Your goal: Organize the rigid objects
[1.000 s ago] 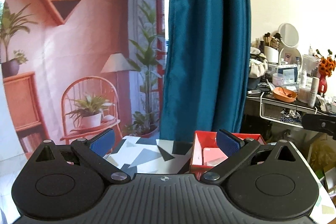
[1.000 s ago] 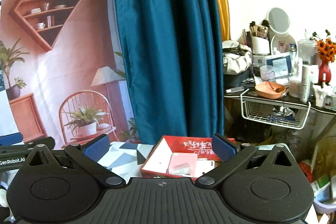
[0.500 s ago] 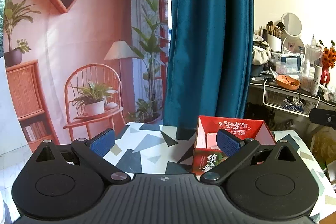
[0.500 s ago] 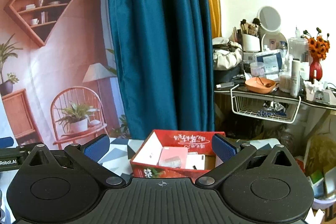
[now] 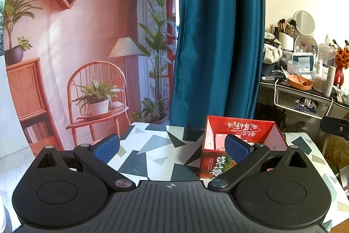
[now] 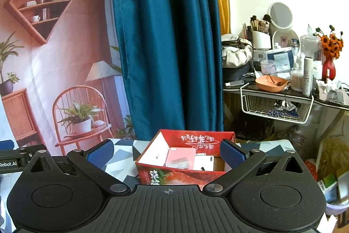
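A red open-top cardboard box (image 6: pixel 187 141) with white characters stands on a table with a grey geometric pattern (image 5: pixel 152 145). It holds a pink flat case (image 6: pixel 181 157) and white flat items (image 6: pixel 204 163). The box also shows in the left wrist view (image 5: pixel 240 126), right of centre. My left gripper (image 5: pixel 171 148) is open and empty, held above the table with its right pad in front of the box. My right gripper (image 6: pixel 166 153) is open and empty, with the box between its fingers further ahead. The left gripper's body shows at the left edge of the right wrist view (image 6: pixel 13 156).
A teal curtain (image 6: pixel 165 47) hangs behind the table, beside a printed room backdrop (image 5: pixel 76 47). A cluttered dressing table (image 6: pixel 283 84) with a wire basket, mirror, orange bowl and red flower vase stands at the right. Bags lie on the floor at the right.
Both grippers have drawn back and risen, so the box and table top show more fully. Both stay open and empty.
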